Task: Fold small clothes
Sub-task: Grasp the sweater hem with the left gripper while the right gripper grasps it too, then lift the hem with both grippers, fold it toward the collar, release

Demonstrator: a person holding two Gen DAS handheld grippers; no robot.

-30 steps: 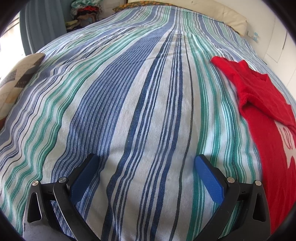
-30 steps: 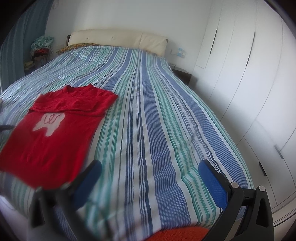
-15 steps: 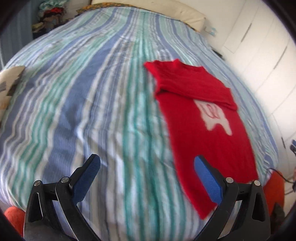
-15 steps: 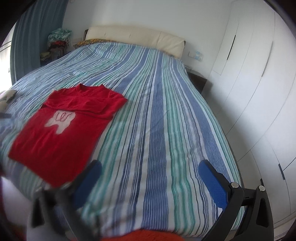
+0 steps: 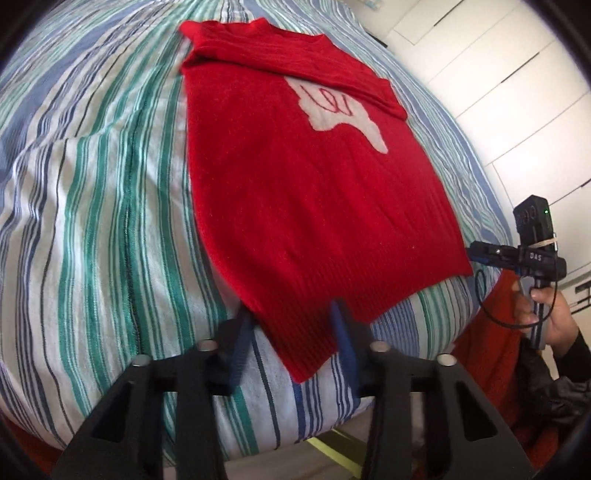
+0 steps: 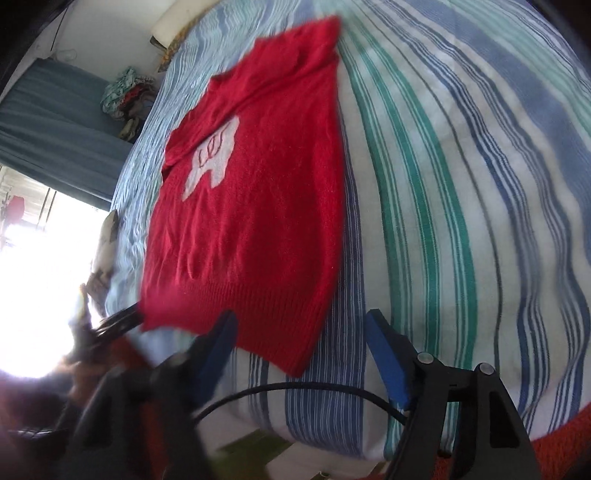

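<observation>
1. red knit sweater with white tooth motif (image 5: 303, 206) lies flat on the striped bed (image 5: 92, 221), sleeves already folded in.
2. left gripper (image 5: 291, 343) jaws closing around the near hem corner.
3. right gripper (image 6: 299, 354) jaws closing at the other corner, not gripping yet; we judge the bottom-up fold remains.

Sweater (image 5: 295, 192) lies flat on bed (image 5: 92, 206), hem at near edge. Pillow (image 6: 173, 26) behind it, at far end.

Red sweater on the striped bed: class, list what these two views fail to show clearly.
- Left wrist view: red sweater sleeves, folded out of sight at its top.
- Left wrist view: whether left gripper jaws, closing, pinch the hem; blurred.
- Right wrist view: left finger of right gripper, smeared.
</observation>
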